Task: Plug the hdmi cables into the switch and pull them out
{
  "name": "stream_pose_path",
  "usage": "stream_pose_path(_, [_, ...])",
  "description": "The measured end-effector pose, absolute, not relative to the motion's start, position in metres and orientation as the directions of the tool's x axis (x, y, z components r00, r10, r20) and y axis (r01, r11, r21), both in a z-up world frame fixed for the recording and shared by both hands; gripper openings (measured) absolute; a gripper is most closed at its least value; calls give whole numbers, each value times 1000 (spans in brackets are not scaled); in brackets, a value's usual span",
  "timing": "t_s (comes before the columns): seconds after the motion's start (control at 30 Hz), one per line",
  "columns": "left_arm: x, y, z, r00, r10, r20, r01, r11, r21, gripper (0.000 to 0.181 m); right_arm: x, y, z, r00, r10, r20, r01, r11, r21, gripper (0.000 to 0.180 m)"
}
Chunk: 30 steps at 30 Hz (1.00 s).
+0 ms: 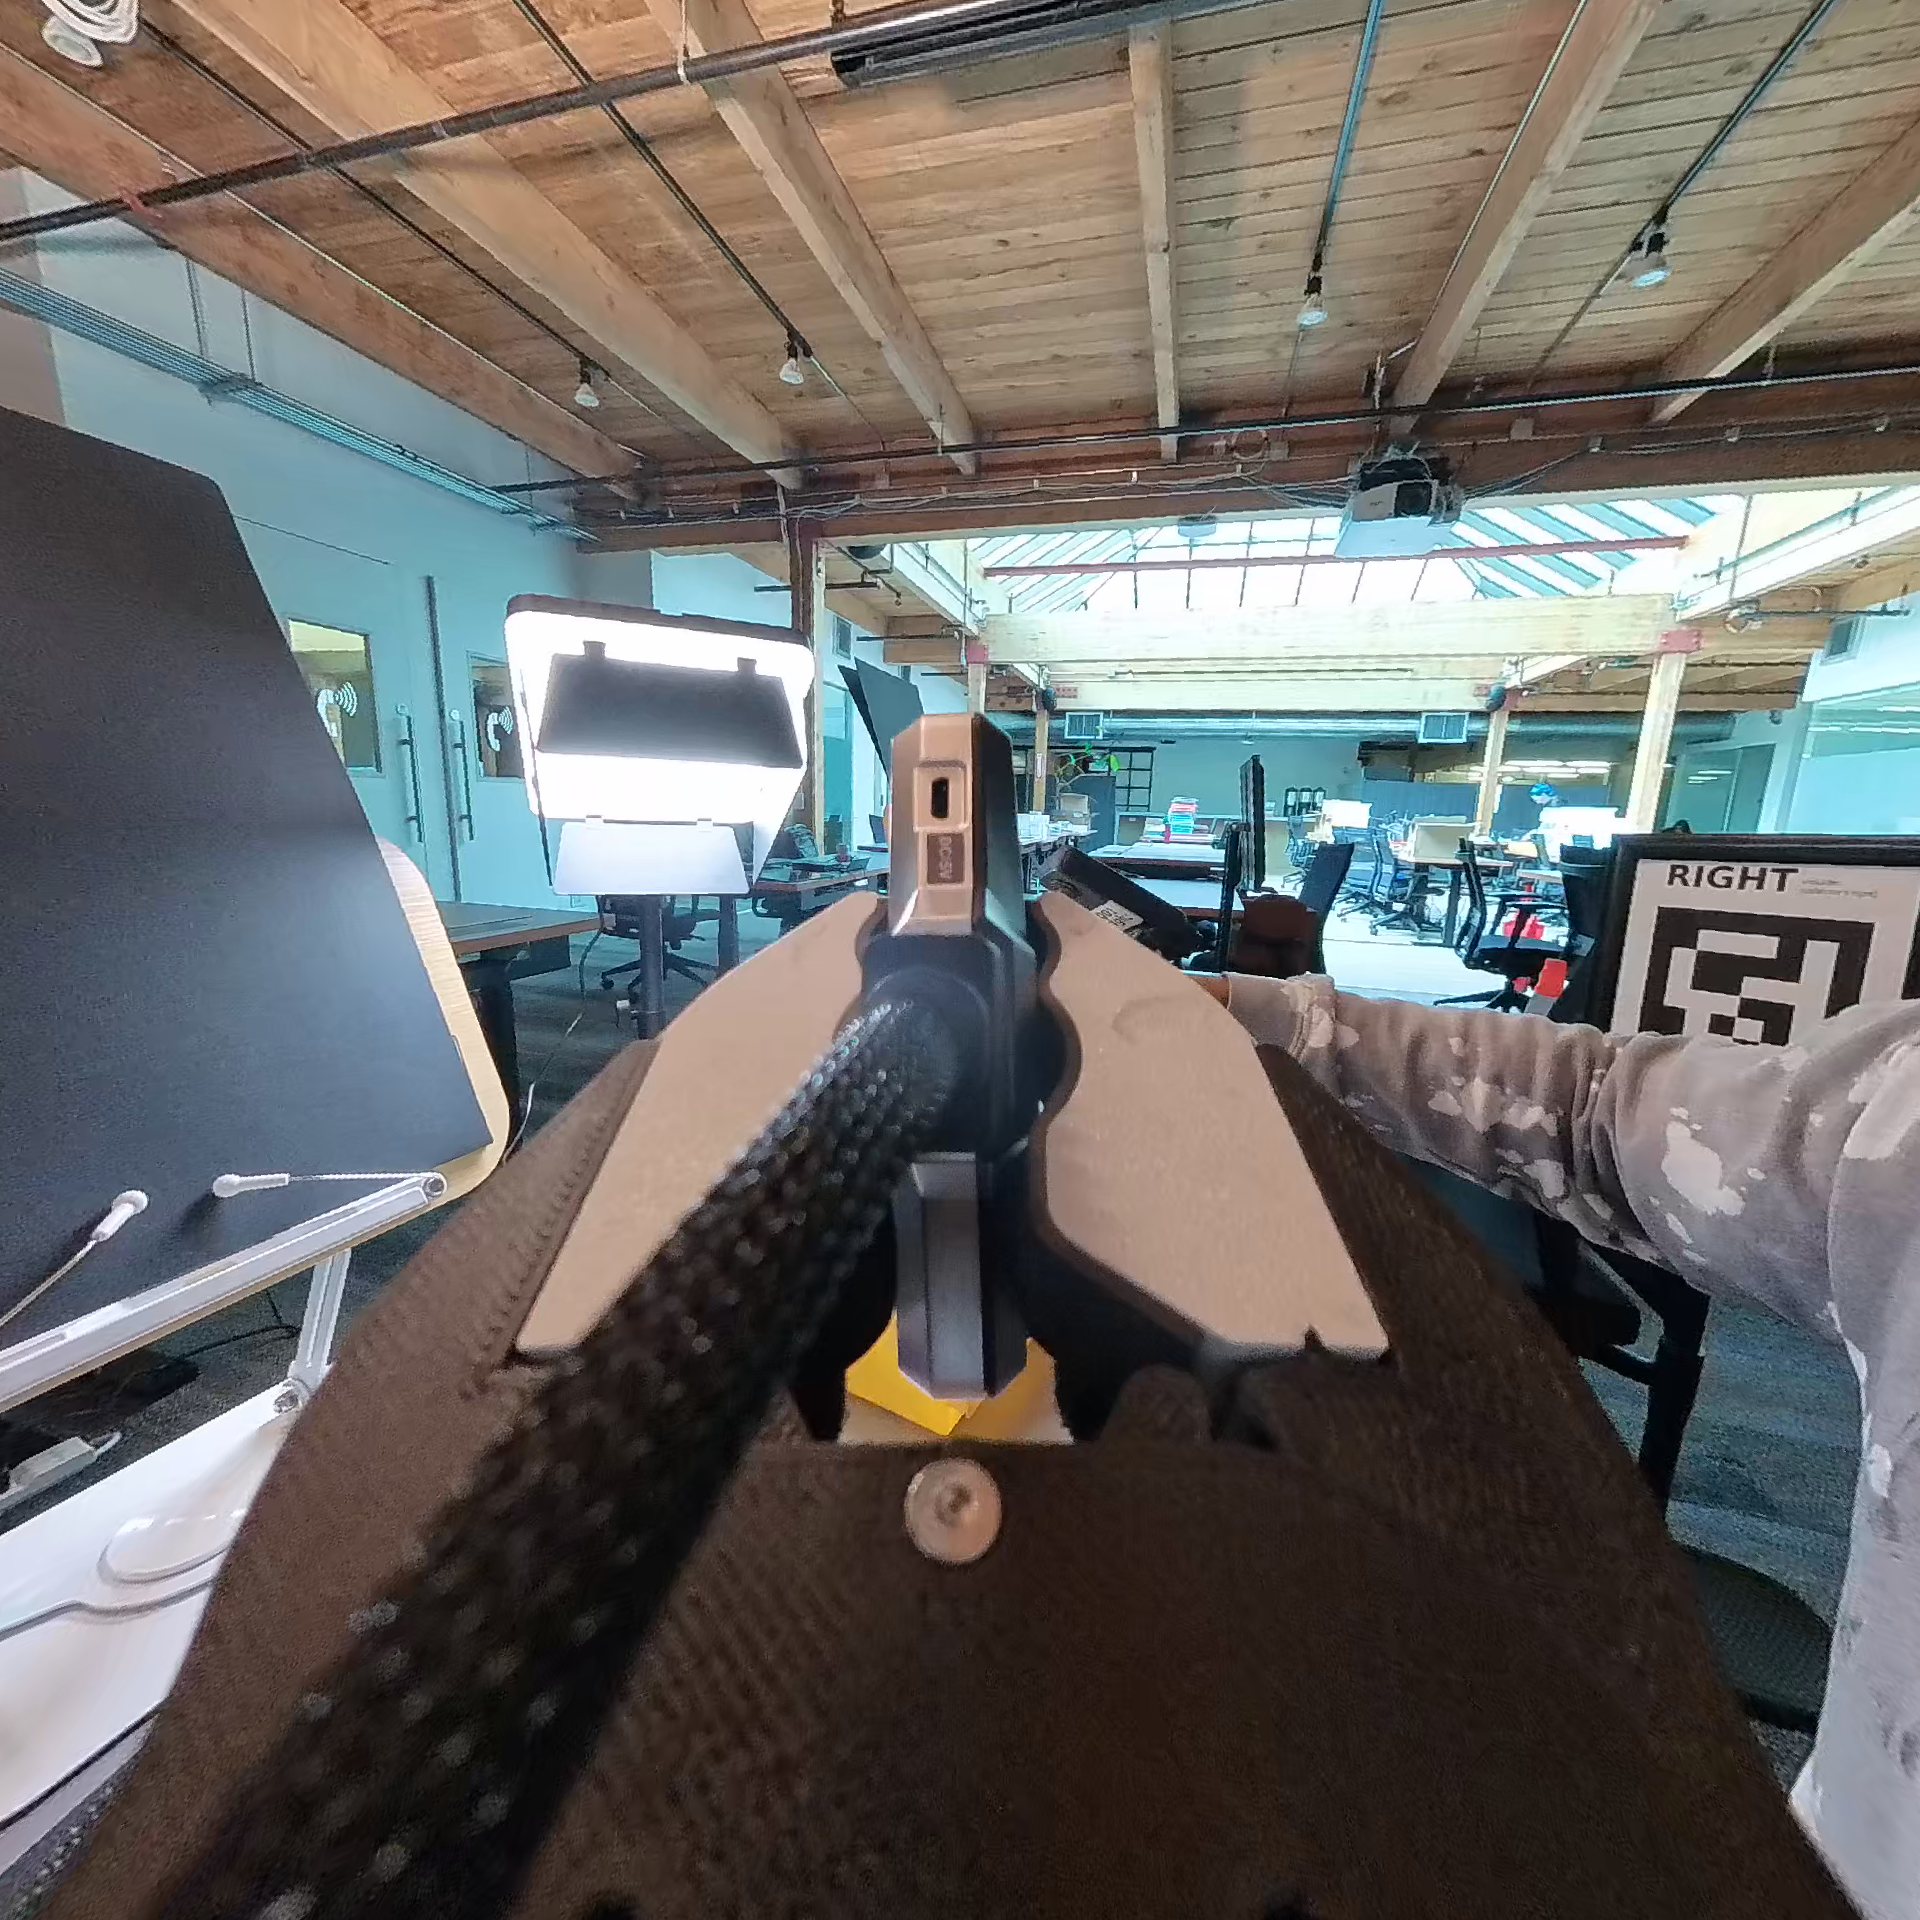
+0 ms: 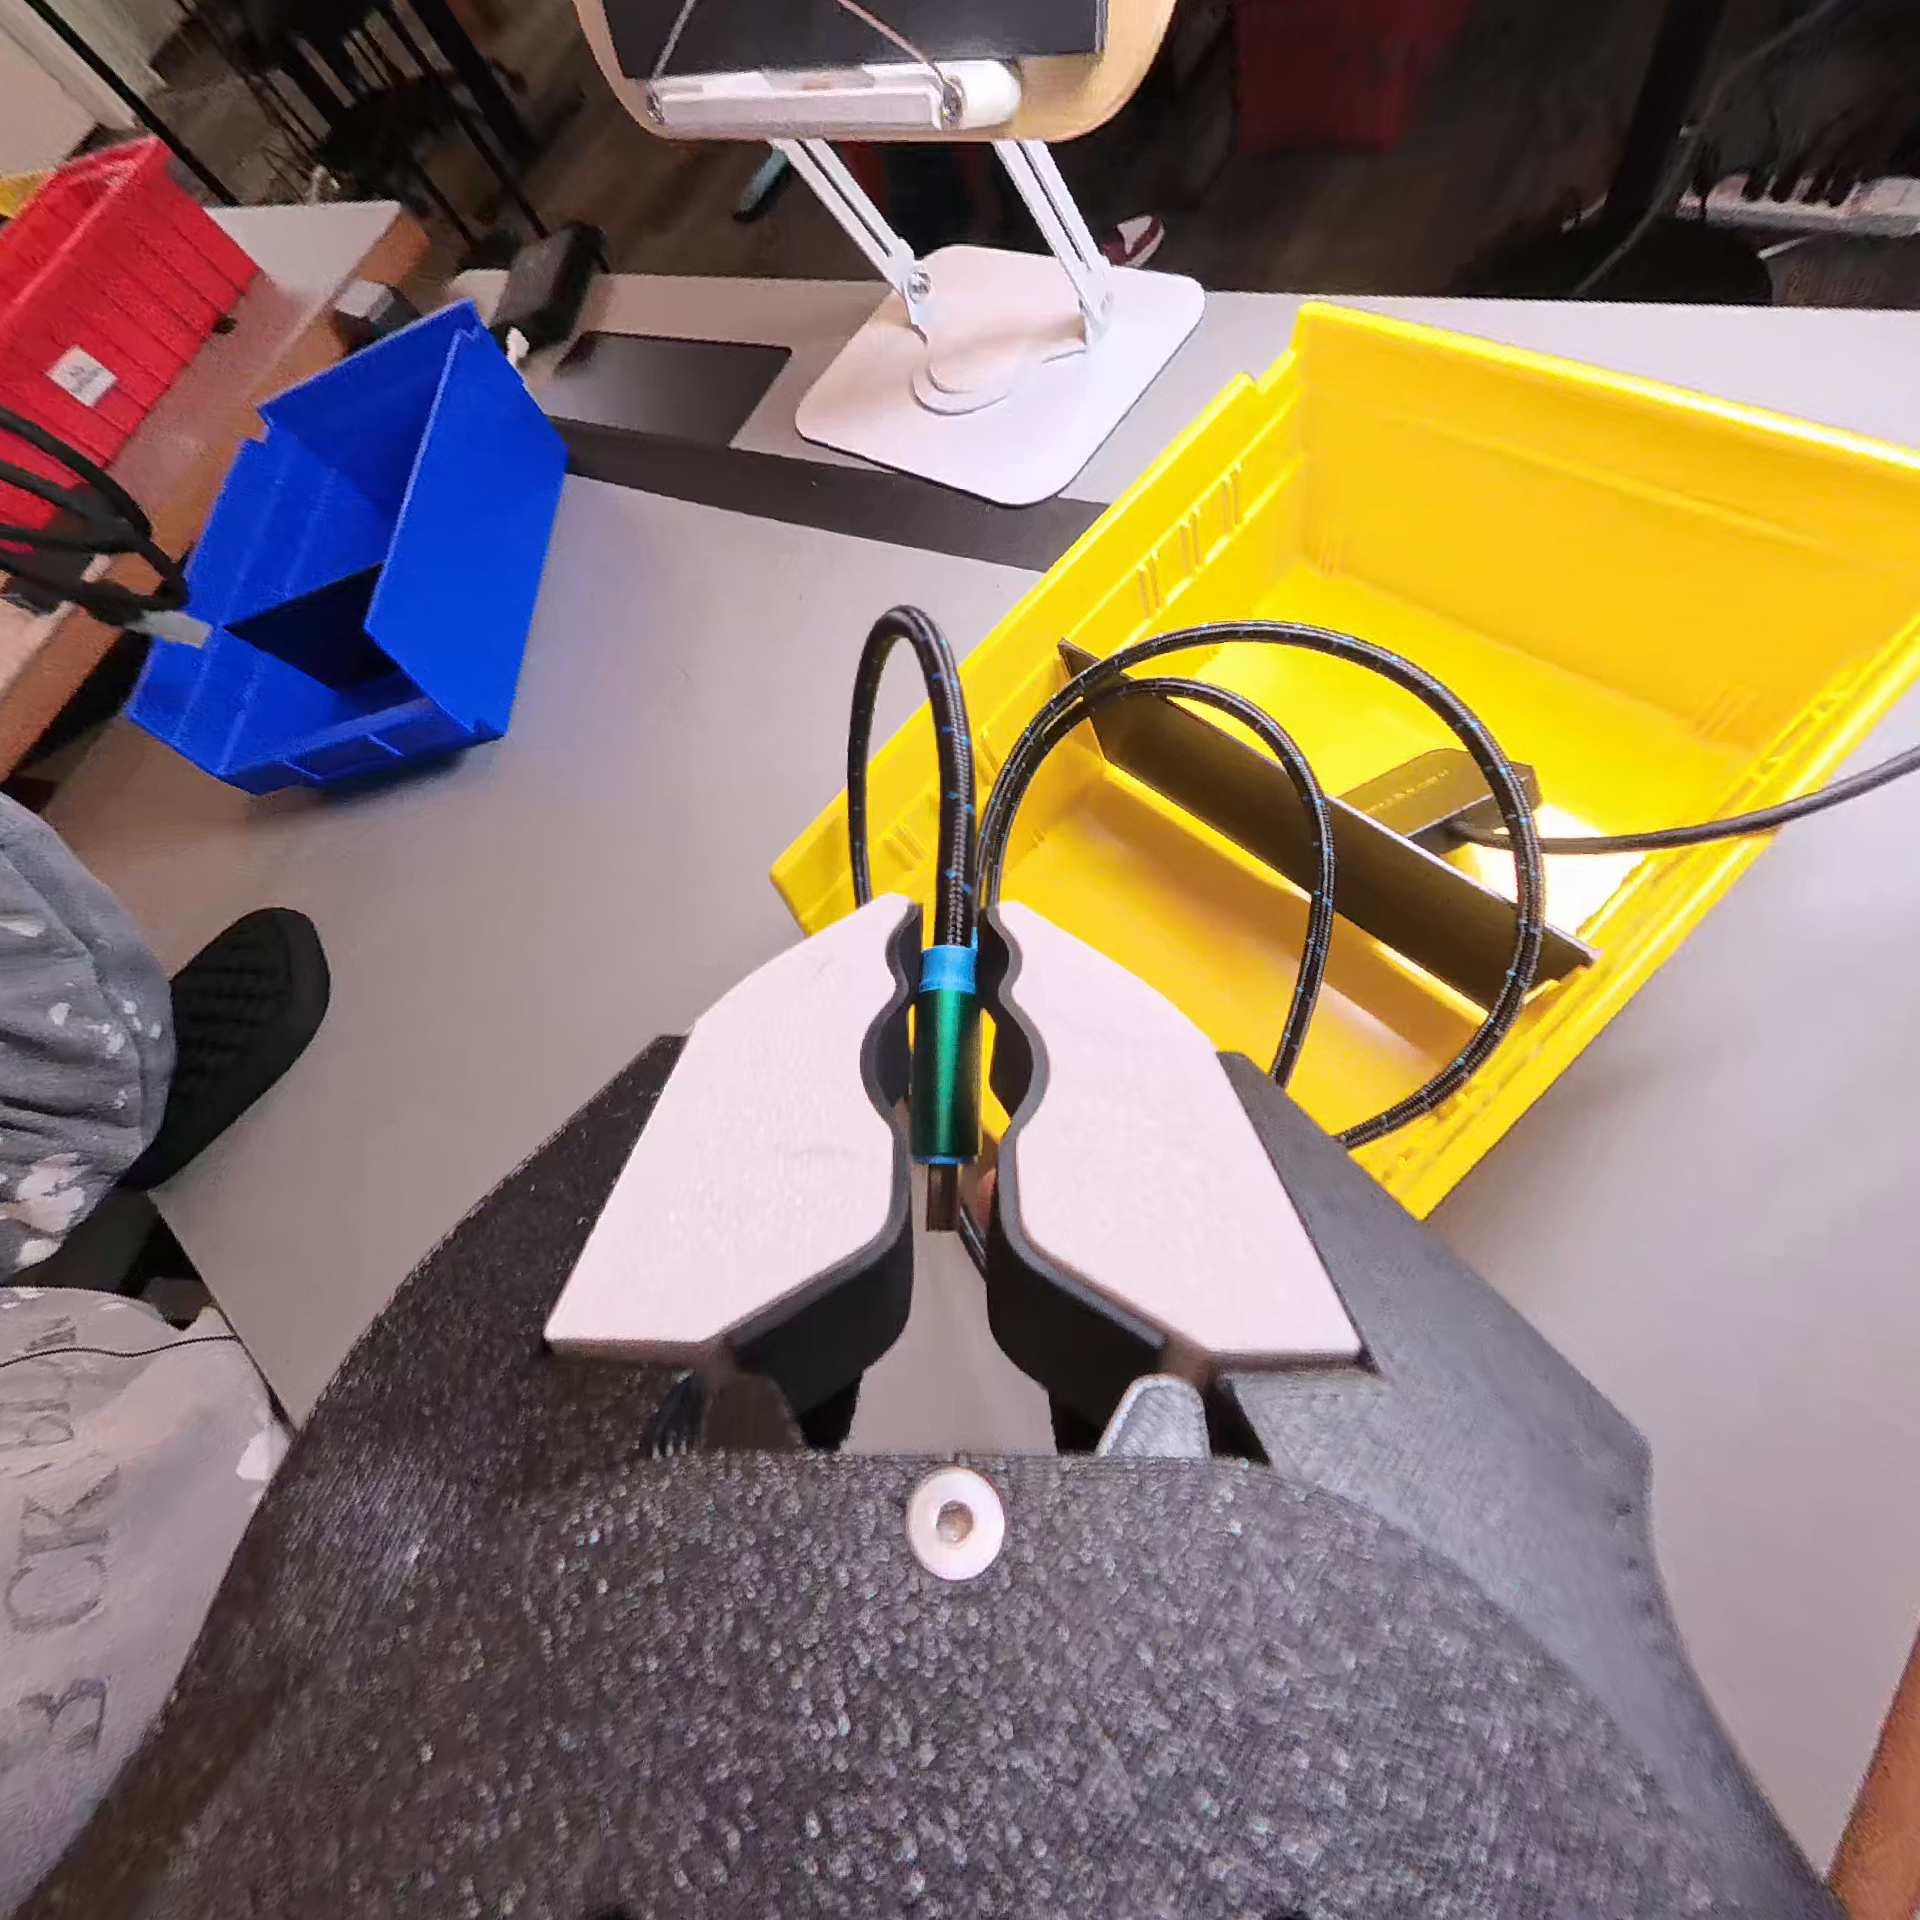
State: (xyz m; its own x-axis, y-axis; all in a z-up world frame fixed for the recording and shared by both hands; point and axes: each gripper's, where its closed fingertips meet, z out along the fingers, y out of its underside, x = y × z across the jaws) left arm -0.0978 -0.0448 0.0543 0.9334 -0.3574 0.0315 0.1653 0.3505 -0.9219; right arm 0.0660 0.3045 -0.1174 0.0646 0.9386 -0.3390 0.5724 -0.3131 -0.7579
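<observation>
In the left wrist view my left gripper (image 1: 951, 914) is shut on the dark metal HDMI switch (image 1: 940, 831), held upright and raised toward the ceiling. A thick black braided cable (image 1: 727, 1299) runs from the switch's near face toward the camera. In the right wrist view my right gripper (image 2: 951, 925) is shut on a green HDMI plug (image 2: 943, 1070) with a blue collar, its metal tip pointing back toward the camera. Its black-and-blue braided cable (image 2: 1320, 831) loops into the yellow bin (image 2: 1455, 436). The plug and the switch are apart.
A black divider (image 2: 1299, 821) and a flat black item with a thin cable (image 2: 1714, 821) lie in the yellow bin. A blue bin (image 2: 416, 520), a red bin (image 2: 94, 301) and a white stand base (image 2: 997, 384) sit on the grey table (image 2: 623, 831). A person's sleeve (image 1: 1558, 1143) reaches across.
</observation>
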Motion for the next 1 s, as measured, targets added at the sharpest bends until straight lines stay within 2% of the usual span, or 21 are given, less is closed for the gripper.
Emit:
stream_pose_path(0.1, [-100, -46, 55, 934, -356, 33, 167, 354, -920, 24, 62, 306, -115, 66, 939, -336, 583, -310, -751, 9])
stream_pose_path(0.37, [-104, -46, 54, 930, -365, 54, 192, 354, -915, 24, 54, 309, -114, 62, 929, -366, 563, -335, -755, 9])
stream_pose_path(0.53, [-105, -44, 52, 928, -367, 59, 196, 350, -916, 24, 50, 297, -86, -116, 887, -448, 412, -367, -834, 9])
stream_pose_path(0.67, [-104, -42, 50, 925, -375, 69, 206, 341, -917, 24, 46, 291, -67, -186, 868, -461, 334, -385, -860, 10])
stream_pose_path(0.77, [-103, -46, 53, 928, -369, 52, 192, 353, -916, 24, 44, 302, -86, -91, 858, -505, 383, -438, -813, 9])
stream_pose_path(1.0, [-111, -49, 54, 927, -367, 71, 213, 361, -908, 24, 60, 343, -127, 158, 868, -470, 492, -482, -725, 10])
